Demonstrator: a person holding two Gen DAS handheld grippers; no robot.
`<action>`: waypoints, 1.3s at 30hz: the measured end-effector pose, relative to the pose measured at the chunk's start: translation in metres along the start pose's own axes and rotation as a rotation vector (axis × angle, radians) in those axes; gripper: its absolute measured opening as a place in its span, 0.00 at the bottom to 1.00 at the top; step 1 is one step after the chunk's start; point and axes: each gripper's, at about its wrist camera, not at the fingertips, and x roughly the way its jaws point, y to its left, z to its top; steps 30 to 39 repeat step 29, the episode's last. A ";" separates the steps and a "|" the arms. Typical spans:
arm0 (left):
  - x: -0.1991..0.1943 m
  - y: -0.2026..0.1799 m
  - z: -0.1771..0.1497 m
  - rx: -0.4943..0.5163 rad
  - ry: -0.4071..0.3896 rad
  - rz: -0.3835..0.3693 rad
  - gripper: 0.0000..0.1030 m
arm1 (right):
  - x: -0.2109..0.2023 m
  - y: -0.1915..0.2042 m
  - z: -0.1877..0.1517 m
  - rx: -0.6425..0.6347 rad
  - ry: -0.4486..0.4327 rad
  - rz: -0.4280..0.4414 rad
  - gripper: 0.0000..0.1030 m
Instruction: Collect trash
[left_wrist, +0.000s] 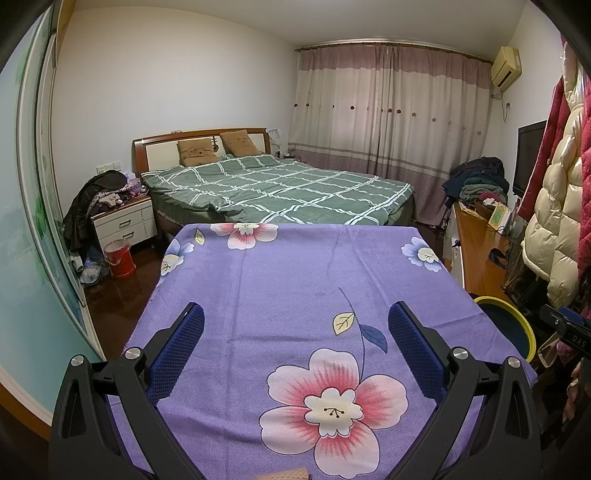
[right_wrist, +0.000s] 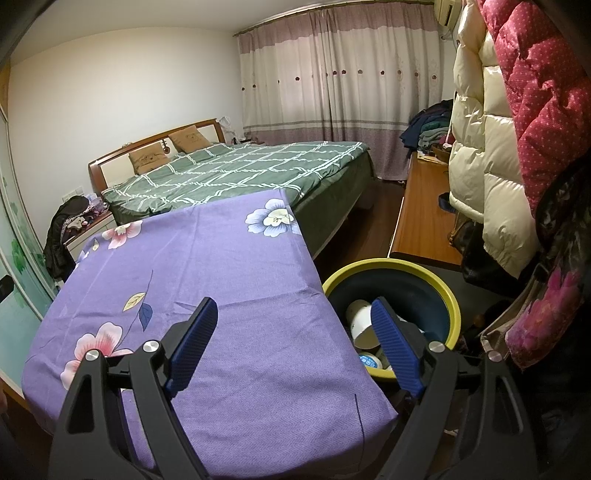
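**Apparently done: trash in the bin, both tongs empty**

Here the trash, white paper cups and a round lid with blue print too small to read, lies inside the yellow-rimmed bin, which stands on the floor just beside the table's right edge. My right gripper hangs over that edge with its jaws wide apart and nothing between them. My left gripper is likewise spread and empty above the purple flowered cloth. No litter shows on the cloth, so I judge collection nearly or fully complete. To finish well, I would scan the table once more before withdrawing. The only legible writing is "DAS" on a black part at the left view's right margin.
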 end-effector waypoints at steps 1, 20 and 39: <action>0.000 0.000 0.000 0.001 0.000 0.000 0.95 | 0.000 0.000 0.000 0.000 0.000 0.000 0.78; 0.005 0.000 -0.002 0.000 0.018 -0.007 0.95 | 0.007 -0.001 -0.007 0.007 0.016 0.006 0.78; 0.079 0.013 0.004 0.002 0.151 0.006 0.95 | 0.047 0.018 0.011 -0.025 0.064 0.051 0.85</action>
